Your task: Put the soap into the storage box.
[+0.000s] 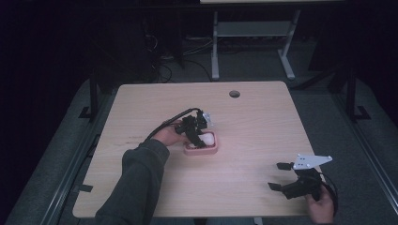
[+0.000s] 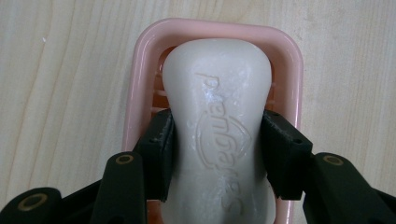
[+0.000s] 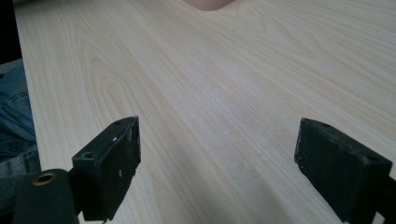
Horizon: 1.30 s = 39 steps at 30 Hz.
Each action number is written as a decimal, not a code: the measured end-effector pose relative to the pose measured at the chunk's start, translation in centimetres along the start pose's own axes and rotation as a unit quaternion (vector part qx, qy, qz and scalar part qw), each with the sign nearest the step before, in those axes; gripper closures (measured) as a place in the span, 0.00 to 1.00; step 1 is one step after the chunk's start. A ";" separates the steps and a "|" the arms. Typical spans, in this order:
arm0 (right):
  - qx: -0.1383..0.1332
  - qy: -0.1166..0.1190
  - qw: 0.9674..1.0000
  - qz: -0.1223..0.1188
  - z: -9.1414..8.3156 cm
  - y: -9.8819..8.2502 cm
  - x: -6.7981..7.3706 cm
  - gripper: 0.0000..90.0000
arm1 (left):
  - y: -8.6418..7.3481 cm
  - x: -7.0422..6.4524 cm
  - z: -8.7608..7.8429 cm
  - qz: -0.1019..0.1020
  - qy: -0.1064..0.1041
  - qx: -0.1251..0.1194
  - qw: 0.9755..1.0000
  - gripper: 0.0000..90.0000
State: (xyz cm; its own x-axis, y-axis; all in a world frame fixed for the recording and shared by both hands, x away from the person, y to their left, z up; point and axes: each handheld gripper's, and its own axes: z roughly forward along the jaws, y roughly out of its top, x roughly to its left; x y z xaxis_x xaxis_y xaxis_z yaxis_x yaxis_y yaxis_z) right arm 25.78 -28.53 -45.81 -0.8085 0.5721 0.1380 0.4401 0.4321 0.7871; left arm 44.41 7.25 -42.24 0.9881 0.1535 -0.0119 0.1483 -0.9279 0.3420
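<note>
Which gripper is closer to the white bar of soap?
Left. The left gripper is clamped on the white bar of soap in the pink plastic soap dish; the right gripper is open near the table's near right corner.

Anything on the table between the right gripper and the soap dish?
Nothing: bare wood. In the high view, the table is bare from the right gripper to the pink soap dish; the right gripper view agrees.
</note>
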 end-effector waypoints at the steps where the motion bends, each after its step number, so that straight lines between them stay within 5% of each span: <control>1: 0.000 0.000 1.000 0.000 0.0 0.0 0.0 0.16 | 0.0 0.0 0.0 0.000 0.001 0.000 1.000 0.55; 39: 0.006 0.000 1.000 -0.002 0.3 0.2 0.0 0.16 | -0.7 -0.9 -2.4 -0.005 0.021 -0.008 1.000 0.45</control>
State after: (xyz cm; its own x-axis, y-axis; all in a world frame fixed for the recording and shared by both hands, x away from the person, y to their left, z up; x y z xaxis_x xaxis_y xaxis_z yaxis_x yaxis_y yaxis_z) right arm 25.93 -28.21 -45.85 -0.8107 0.5696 0.1352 0.4414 0.4431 0.7803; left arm 43.35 8.54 -40.20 0.9840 0.1765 0.0233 0.1568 -0.9212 0.3561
